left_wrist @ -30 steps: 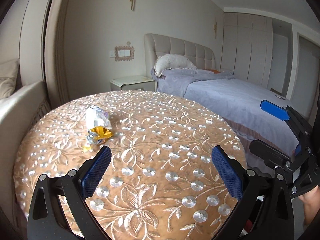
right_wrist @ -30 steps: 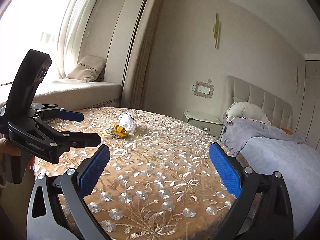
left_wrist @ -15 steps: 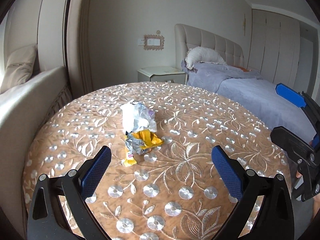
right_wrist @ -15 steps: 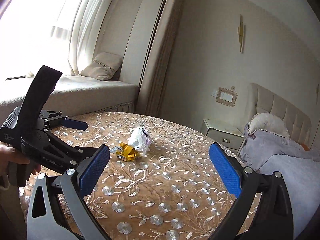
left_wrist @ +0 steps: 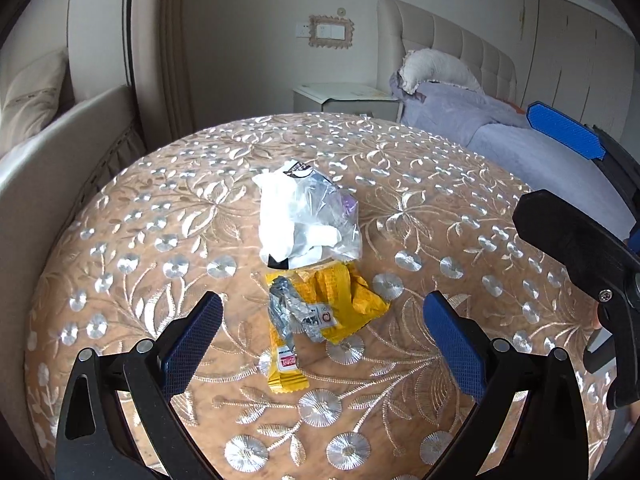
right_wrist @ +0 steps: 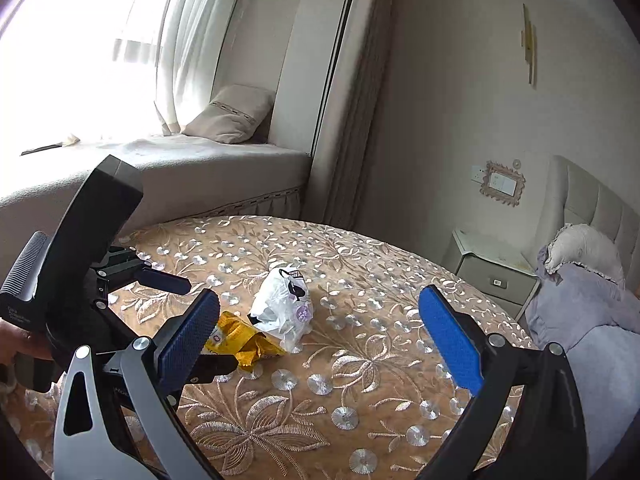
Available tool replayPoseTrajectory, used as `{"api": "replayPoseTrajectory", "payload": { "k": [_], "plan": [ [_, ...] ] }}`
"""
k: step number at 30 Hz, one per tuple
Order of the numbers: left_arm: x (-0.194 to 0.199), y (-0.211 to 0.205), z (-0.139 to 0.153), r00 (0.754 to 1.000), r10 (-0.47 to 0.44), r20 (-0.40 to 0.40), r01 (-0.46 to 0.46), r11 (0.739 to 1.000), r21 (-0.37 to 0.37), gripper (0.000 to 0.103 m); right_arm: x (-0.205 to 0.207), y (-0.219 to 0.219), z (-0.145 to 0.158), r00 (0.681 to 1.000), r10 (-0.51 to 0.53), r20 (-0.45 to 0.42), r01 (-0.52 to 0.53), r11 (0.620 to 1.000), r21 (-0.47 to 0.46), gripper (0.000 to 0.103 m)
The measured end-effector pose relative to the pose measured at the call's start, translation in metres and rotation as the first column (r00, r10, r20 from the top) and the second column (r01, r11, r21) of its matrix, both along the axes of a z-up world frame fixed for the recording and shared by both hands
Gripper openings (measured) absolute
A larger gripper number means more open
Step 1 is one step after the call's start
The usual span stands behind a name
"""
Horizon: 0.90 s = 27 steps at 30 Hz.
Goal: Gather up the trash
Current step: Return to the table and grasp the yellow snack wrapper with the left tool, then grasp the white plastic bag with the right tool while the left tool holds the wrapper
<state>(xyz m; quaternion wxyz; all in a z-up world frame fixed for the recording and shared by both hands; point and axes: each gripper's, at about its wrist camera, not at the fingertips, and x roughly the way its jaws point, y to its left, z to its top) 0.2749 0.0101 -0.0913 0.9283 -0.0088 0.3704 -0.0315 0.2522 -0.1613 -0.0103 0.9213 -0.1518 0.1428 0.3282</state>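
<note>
- My left gripper [left_wrist: 322,334] has its blue-padded jaws spread wide with nothing between the pads; it hangs low over the round desk [left_wrist: 440,200] with its tan cloth embroidered in silver flowers.
- The crumpled yellow foil wrapper [left_wrist: 340,300], with a grey twisted scrap on it, lies on the cloth in the gap between those jaws, a little ahead of the tips and touching neither pad.
- A small yellow packet with a red label [left_wrist: 286,370] lies just nearer me, touching the wrapper's near edge.
- The crumpled clear-and-white plastic bag [left_wrist: 306,220] sits just beyond the yellow wrapper, its lower edge overlapping it.
- My right gripper [right_wrist: 320,340] is also wide open and holds nothing; it is off to the right of the trash, over the desk's edge.
- From the right wrist view, the plastic bag [right_wrist: 284,306] and yellow wrapper [right_wrist: 240,340] sit left of centre, with my left gripper [right_wrist: 192,320] straddling the wrapper.
- Beyond the desk stand a white nightstand [left_wrist: 344,98] and a bed with a lilac quilt [left_wrist: 500,136].
</note>
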Motion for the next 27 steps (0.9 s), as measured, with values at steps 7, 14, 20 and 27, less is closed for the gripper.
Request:
{"api": "replayPoseTrajectory", "payload": {
  "k": [7,14,20,27],
  "plan": [
    [0.032,0.004,-0.017,0.995,0.002,-0.105,-0.002,1.000,0.000,0.098,0.041,0.022,-0.020,0.996,0.075,-0.055,-0.079,0.994,-0.081,0.099],
    [0.050,0.008,-0.032,0.986,0.009,-0.167,-0.008,1.000,0.005,0.095,0.091,0.061,-0.049,0.972,0.118,-0.202,-0.152,0.975,-0.163,0.099],
    [0.056,0.009,-0.033,0.986,0.006,-0.168,0.003,0.998,0.055,0.078,0.120,0.088,-0.069,0.940,0.105,-0.326,-0.184,0.958,-0.221,0.032],
    [0.048,0.013,-0.024,0.989,-0.034,-0.141,0.035,0.999,0.004,0.025,0.115,0.087,-0.062,0.942,0.095,-0.322,-0.168,0.964,-0.205,0.025]
  ]
}}
